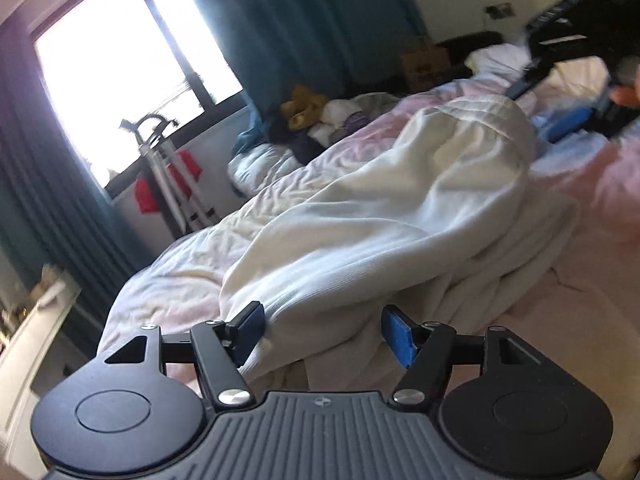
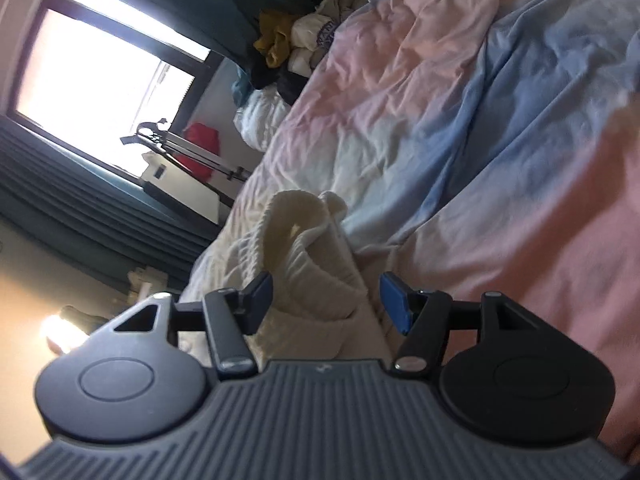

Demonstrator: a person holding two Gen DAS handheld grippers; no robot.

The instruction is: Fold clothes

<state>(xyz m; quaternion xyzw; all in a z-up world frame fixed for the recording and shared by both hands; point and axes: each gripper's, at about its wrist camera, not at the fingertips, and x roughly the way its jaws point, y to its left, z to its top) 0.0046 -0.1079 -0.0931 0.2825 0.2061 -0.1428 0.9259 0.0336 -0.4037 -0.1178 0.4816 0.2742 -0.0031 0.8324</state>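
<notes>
We read no writing; our left gripper [image 1: 322,334] and right gripper [image 2: 326,300] straddle the cream sweater [image 1: 400,200], fingers apart.

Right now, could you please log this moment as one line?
step: fold clothes | left claw: open at white garment | right claw: open around garment's ribbed edge | surface: bed

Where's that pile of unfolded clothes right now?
The clothes pile sits at the bed's far end below the teal curtain, beyond the white garment in the left wrist view.
</notes>
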